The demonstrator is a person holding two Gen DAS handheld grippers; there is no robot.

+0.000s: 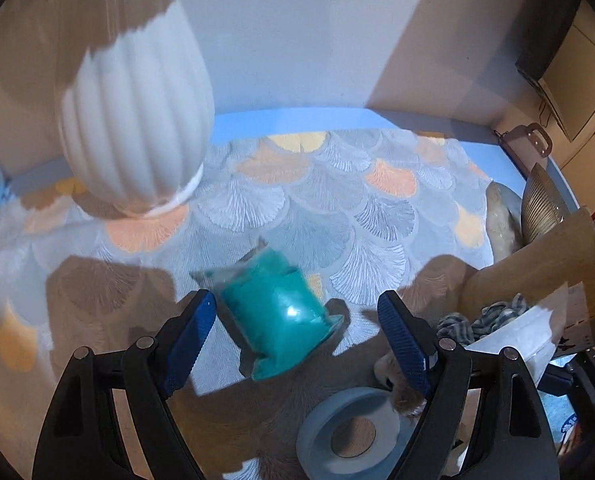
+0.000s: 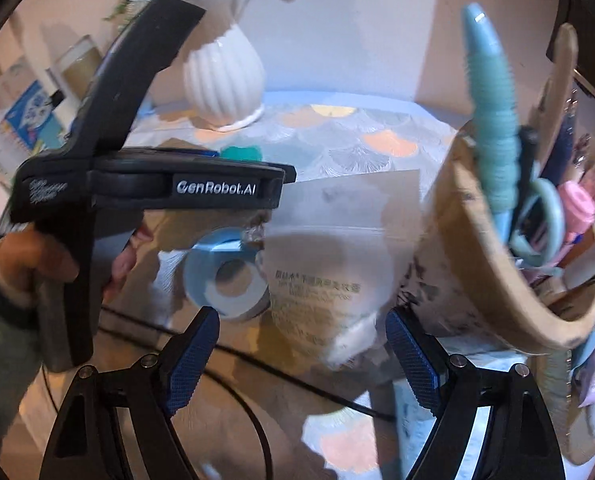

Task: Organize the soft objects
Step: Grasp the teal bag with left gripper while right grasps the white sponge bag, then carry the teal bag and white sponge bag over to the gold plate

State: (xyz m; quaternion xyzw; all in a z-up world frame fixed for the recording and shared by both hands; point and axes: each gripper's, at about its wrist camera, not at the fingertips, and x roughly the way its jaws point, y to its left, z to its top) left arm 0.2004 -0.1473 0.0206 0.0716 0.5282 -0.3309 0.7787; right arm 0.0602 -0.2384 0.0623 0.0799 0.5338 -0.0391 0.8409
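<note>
Both tongs gape wide, holding nothing. The left tongs (image 1: pixel 297 320) hang over a teal pouch (image 1: pixel 275 316) lying on the patterned counter (image 1: pixel 337 200), a white vase (image 1: pixel 137 120) at ten o'clock. The right tongs (image 2: pixel 303 344) face a white packet (image 2: pixel 337 264).

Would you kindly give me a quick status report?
Both tools open, empty. Teal pouch lying between left tool fingers, ungrasped. Tape roll close by.

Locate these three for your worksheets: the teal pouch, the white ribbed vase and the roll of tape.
teal pouch (image 1: pixel 275 312), left wrist view, middle of its front face.
white ribbed vase (image 1: pixel 137 120), left wrist view, its belly.
roll of tape (image 2: pixel 227 280), right wrist view, its flat ring.
</note>
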